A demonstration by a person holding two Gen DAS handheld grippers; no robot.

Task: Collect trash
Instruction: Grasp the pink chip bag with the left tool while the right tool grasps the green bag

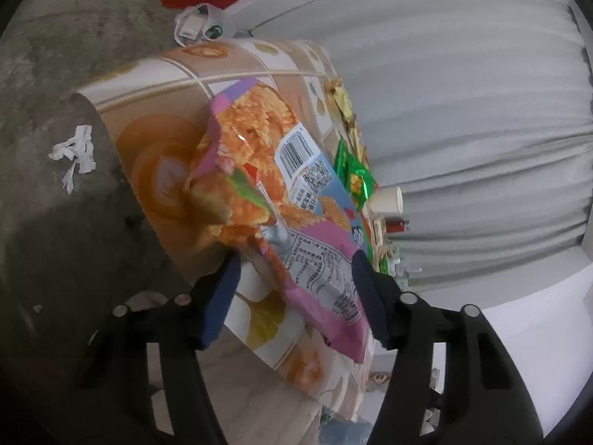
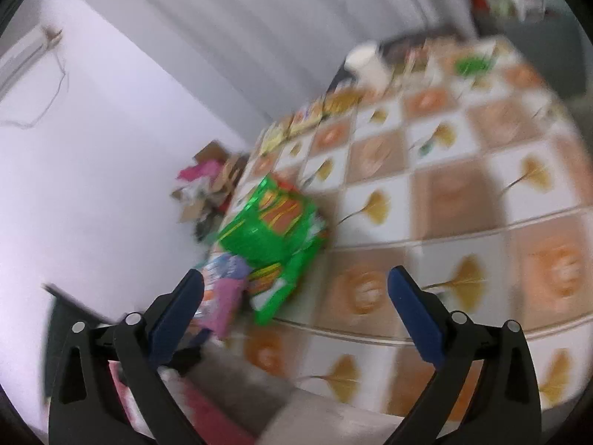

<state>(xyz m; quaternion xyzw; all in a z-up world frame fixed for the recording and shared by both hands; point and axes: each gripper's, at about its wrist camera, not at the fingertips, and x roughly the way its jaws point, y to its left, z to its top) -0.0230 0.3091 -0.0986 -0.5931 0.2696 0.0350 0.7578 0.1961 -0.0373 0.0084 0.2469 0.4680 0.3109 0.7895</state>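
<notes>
The snack bag (image 1: 281, 193) lies on the table (image 1: 155, 118) between the left gripper's (image 1: 296, 289) spread jaws, untouched. It looks light, crinkly and slippery; pinch its flat near edge. Far along, a green wrapper (image 1: 354, 172) and cup (image 1: 387, 200) crowd close. The right gripper (image 2: 296, 311), open, hovers near the green bag (image 2: 274, 233).

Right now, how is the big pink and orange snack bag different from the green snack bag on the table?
The pink and orange snack bag is bigger; the green snack bag is smaller. The pink one shows fried food pictures and a barcode; the green one is shiny green with yellow and orange print. The pink bag lies between the left gripper fingers, which do not press it; the green bag lies farther along the table, untouched. Both are crinkly wrappers lying flat.
</notes>
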